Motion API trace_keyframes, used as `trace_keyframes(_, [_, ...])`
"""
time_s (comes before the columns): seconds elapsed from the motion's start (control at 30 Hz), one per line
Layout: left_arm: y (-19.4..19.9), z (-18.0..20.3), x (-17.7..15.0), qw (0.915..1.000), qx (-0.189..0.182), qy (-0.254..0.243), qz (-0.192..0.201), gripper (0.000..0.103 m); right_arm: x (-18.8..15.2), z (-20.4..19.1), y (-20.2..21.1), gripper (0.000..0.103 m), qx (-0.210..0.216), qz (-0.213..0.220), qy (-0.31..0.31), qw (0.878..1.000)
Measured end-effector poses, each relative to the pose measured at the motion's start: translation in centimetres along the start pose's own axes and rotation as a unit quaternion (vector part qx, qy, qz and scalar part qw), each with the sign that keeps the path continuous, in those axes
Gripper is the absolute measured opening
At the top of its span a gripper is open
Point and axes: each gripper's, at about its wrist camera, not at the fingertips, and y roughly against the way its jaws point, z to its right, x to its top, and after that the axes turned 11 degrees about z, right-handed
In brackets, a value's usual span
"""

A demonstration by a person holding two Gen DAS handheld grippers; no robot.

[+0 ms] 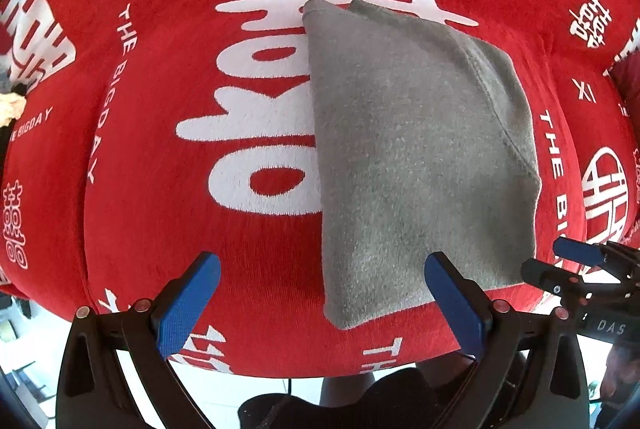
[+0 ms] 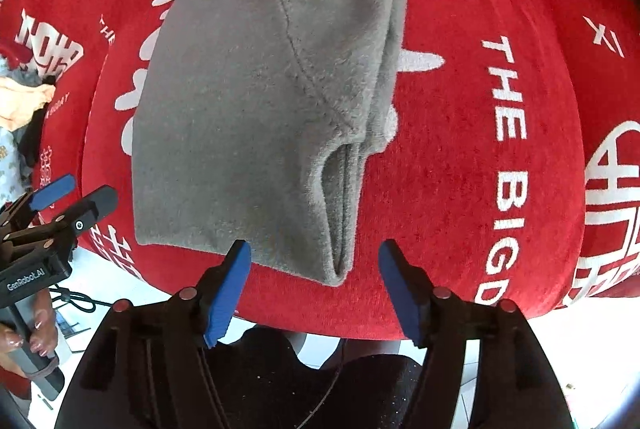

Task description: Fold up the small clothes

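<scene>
Grey fleece garment [image 2: 248, 117] lies folded on the red cloth [image 2: 460, 169] — both claws, left [image 1: 320, 303] and right [image 2: 314, 291], spread empty — next likely setting it aside.

Grey fleece garment [image 2: 248, 117] folded flat, on red cloth, w/ seam up.

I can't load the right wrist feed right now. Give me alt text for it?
A folded grey garment lies flat on a red cloth with white lettering, its layered edges facing right. The right gripper hangs open above its near edge, blue pads clear of the fabric. The left gripper, also open and empty, shows at the left edge, with a pile of other clothes beyond.
</scene>
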Motion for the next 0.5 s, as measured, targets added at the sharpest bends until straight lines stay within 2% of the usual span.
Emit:
trace_keyframes(0.23, [-0.1,-0.5,0.0,0.9999,0.005,0.012,-0.003,0.102,1.2,-1.4,0.3,0.079,-0.006,0.019,0.017,1.000])
trace_keyframes(0.5, [0.3,-0.7,0.4,0.9999,0.013,0.009,-0.004,0.102,2.6,-1.4,1.4,0.084,-0.023,0.051,0.004,0.998])
